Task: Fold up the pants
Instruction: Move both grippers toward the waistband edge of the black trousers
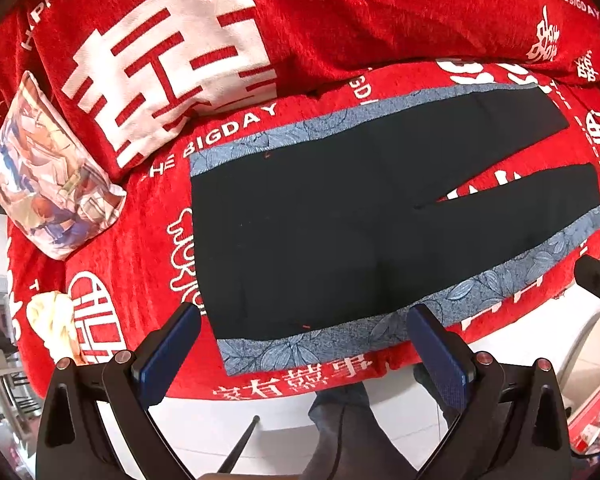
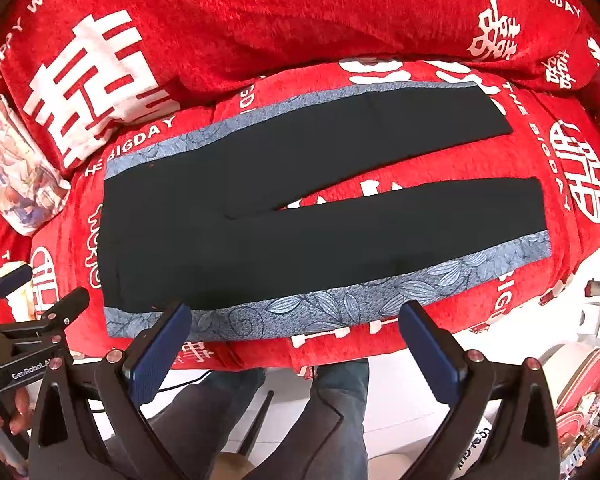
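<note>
Black pants [image 1: 320,220] with blue leaf-patterned side stripes lie flat on a red bedspread [image 1: 148,280], waistband to the left, the two legs spread apart to the right. They also show in the right wrist view [image 2: 260,216]. My left gripper [image 1: 304,344] is open and empty, hovering above the near edge by the waist end. My right gripper [image 2: 296,340] is open and empty above the near stripe. The left gripper shows at the left edge of the right wrist view [image 2: 24,320].
A large red pillow [image 1: 220,28] with white characters lies behind the pants. A small printed cushion [image 1: 48,168] sits at the left. A cream cloth [image 1: 52,316] lies near the bed's left corner. The person's legs [image 2: 300,412] stand on the white floor below the bed edge.
</note>
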A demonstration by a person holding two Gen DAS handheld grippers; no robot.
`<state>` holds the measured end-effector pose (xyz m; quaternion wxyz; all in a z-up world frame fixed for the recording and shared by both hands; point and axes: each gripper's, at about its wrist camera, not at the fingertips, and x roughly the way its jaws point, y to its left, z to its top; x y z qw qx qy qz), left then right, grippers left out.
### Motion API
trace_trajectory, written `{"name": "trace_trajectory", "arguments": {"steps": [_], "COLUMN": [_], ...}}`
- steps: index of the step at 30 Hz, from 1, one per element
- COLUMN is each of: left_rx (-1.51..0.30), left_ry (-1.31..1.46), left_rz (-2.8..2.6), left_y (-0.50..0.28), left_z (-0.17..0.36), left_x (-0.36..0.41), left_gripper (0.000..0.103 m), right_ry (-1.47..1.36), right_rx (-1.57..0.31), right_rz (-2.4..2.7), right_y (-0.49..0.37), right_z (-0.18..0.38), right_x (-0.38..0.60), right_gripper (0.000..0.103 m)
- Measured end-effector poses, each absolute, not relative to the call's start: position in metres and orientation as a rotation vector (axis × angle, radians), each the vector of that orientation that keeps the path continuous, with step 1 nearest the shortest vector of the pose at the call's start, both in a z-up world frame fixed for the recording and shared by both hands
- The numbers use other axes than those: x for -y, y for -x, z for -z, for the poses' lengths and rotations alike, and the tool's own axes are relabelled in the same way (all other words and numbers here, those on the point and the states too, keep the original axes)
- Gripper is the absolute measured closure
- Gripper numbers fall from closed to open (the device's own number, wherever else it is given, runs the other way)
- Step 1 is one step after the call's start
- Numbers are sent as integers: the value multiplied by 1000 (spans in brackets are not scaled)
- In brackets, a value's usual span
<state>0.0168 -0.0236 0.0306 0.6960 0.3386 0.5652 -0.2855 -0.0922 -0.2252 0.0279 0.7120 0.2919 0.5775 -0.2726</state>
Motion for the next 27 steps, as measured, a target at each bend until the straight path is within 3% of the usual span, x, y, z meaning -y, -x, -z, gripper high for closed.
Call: {"name": "trace_trajectory", "arguments": {"steps": [27], "left_rx": [-1244], "left_ry": [-728], "left_rz": [593], "left_y": [-22], "left_z": [-33], "left_x": [21], "left_gripper": [0], "right_ry": [-585], "right_rx": [-1308], "right_rz": [632], "right_y": [89], "right_z": [-34], "right_x": [225], "right_gripper": [0]}}
